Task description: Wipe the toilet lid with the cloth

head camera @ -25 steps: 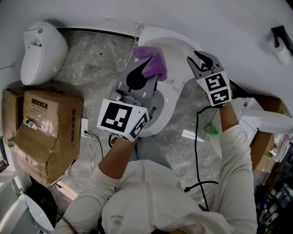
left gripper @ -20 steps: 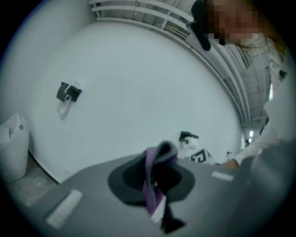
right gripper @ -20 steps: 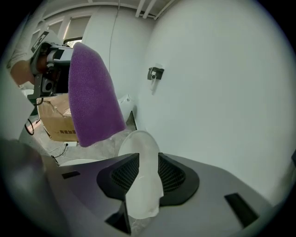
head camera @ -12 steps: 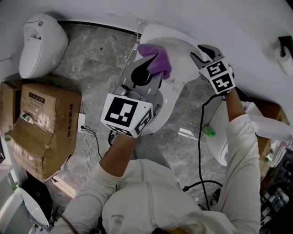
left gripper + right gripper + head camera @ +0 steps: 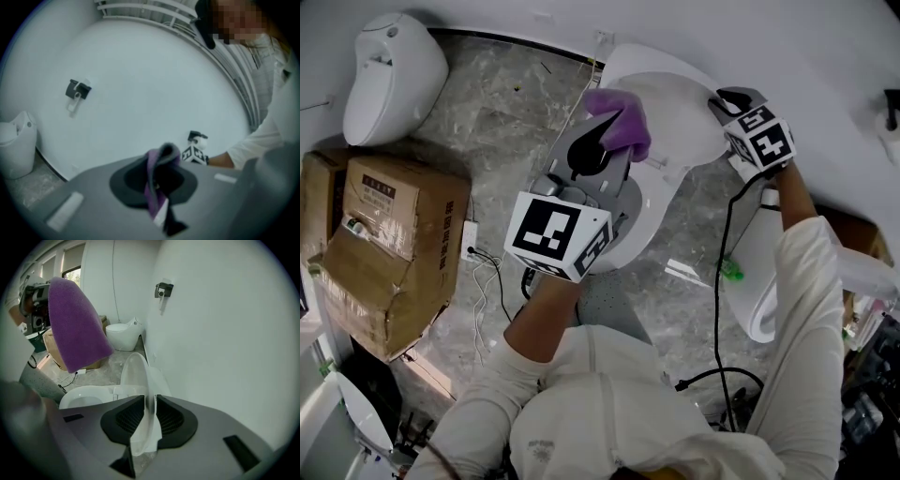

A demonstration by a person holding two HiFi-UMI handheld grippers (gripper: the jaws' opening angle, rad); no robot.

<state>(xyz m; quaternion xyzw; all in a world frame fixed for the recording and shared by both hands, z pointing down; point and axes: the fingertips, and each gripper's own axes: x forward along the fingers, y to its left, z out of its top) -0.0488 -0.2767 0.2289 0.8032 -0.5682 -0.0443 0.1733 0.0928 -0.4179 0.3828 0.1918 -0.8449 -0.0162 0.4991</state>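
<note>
The white toilet lid [image 5: 675,112] stands raised against the wall above the bowl [image 5: 649,217]. My right gripper [image 5: 727,98] is at the lid's right rim. In the right gripper view the lid [image 5: 133,371] runs edge-on between the jaws of that gripper [image 5: 149,408], which are closing, with the pads against both faces. My left gripper [image 5: 598,141] is shut on a purple cloth [image 5: 623,127] and holds it in front of the lid's left side. The cloth [image 5: 154,187] hangs folded between the jaws in the left gripper view and shows large in the right gripper view [image 5: 77,324].
A second white toilet [image 5: 394,70] stands at the far left by the wall. Torn cardboard boxes [image 5: 384,253] sit on the marble floor, with cables [image 5: 487,281] beside them. A white fixture [image 5: 759,272] and a green item [image 5: 731,270] lie to the right. A holder [image 5: 163,289] is on the wall.
My right gripper has moved toward the wall and come down onto the lid's right rim, its jaws narrowing around it. The left gripper with the cloth has barely shifted.
</note>
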